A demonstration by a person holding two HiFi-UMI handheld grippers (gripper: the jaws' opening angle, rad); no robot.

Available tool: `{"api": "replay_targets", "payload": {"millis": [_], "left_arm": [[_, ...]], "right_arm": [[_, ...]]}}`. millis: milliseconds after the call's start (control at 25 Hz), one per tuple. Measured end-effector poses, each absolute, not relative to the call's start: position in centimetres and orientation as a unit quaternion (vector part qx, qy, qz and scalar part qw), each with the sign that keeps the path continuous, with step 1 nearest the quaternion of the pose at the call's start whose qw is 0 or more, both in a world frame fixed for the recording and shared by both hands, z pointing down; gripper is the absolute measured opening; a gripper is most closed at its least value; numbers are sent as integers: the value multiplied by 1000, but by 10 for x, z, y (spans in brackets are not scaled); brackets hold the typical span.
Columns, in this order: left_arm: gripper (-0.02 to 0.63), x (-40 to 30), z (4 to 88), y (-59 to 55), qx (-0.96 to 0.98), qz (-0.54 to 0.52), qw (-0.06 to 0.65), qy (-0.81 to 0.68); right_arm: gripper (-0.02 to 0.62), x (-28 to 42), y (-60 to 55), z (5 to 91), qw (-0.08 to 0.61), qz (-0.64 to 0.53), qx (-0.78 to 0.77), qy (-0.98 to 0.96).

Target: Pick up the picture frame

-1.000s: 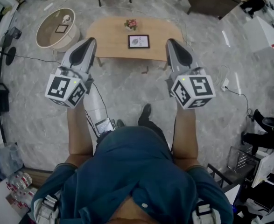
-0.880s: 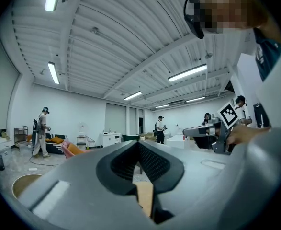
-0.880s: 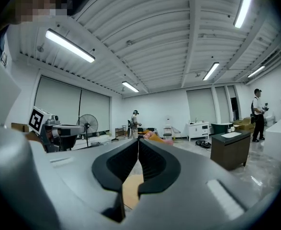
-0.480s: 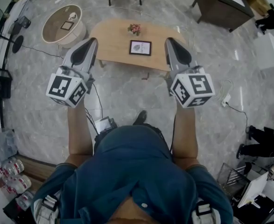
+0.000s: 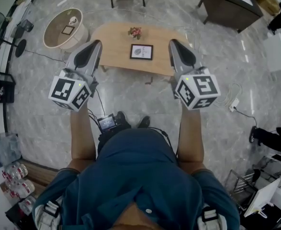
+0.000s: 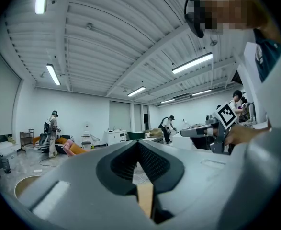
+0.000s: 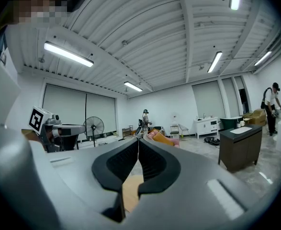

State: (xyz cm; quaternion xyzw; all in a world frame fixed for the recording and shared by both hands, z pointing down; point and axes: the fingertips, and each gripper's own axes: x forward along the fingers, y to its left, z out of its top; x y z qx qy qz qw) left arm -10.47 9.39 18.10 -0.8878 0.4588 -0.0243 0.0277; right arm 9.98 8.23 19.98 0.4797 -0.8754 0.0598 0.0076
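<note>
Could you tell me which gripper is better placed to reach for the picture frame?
Right, marginally: the right gripper looks slightly nearer the picture frame on the wooden table than the left gripper; both are shut.

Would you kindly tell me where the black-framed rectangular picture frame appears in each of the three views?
Head view: upper centre, the black-framed picture frame lies flat on the oblong light-wood table.
Left gripper view: not in it.
Right gripper view: not in it.
Shared landmark: that table, a tan sliver low in both gripper views.
</note>
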Motion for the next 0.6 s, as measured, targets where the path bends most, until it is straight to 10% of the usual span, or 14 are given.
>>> {"api": "replay_targets", "payload": {"millis": [600], "left_arm": [[0, -63, 196, -2, -923, -15, 10, 384]], "right_arm": [[12, 135, 21, 217, 26, 74, 543, -836]]}}
